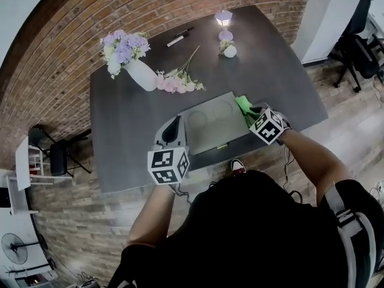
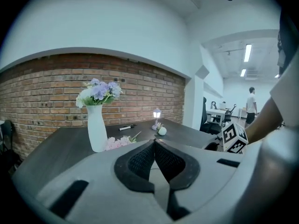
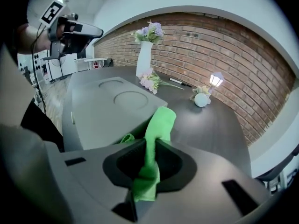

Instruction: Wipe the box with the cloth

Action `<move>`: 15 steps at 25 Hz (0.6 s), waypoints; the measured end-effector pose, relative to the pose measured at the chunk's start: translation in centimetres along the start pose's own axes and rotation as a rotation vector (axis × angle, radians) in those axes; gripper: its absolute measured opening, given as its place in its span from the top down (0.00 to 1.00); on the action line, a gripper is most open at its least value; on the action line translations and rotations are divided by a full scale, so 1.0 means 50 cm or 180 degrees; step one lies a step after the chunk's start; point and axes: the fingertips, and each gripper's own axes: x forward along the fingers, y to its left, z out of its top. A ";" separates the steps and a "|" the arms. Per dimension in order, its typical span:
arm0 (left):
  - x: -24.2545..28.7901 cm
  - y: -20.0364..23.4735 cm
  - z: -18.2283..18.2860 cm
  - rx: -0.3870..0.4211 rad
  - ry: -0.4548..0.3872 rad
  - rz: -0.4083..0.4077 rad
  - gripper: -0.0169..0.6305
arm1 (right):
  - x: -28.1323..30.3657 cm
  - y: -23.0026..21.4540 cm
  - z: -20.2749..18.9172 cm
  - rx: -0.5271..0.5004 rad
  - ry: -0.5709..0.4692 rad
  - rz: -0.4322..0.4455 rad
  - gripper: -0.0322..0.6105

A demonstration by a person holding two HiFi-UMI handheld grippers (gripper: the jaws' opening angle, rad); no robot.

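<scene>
Green cloth pinched in right gripper beside box; left gripper closed, empty

Soft green cloth; matt grey box, probably plastic; dark matt table; rough brick wall.

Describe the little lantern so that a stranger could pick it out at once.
Start at the dark table beside the brick wall and go to its far edge. There the lantern stands just beyond a small round white pot. It is the only thing on the table that glows.
</scene>
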 end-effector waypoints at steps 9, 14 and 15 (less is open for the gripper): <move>-0.123 0.065 -0.067 -0.0141 -0.0020 -0.0150 0.96 | -0.096 0.102 -0.089 0.0474 0.0324 -0.0312 0.86; -0.176 0.095 -0.098 -0.0217 -0.0056 -0.0187 0.96 | -0.134 0.081 -0.060 0.0875 0.0218 -0.0619 0.86; -0.184 0.102 -0.101 -0.0236 -0.0073 -0.0181 0.96 | -0.139 0.067 -0.043 0.0897 0.0182 -0.0682 0.86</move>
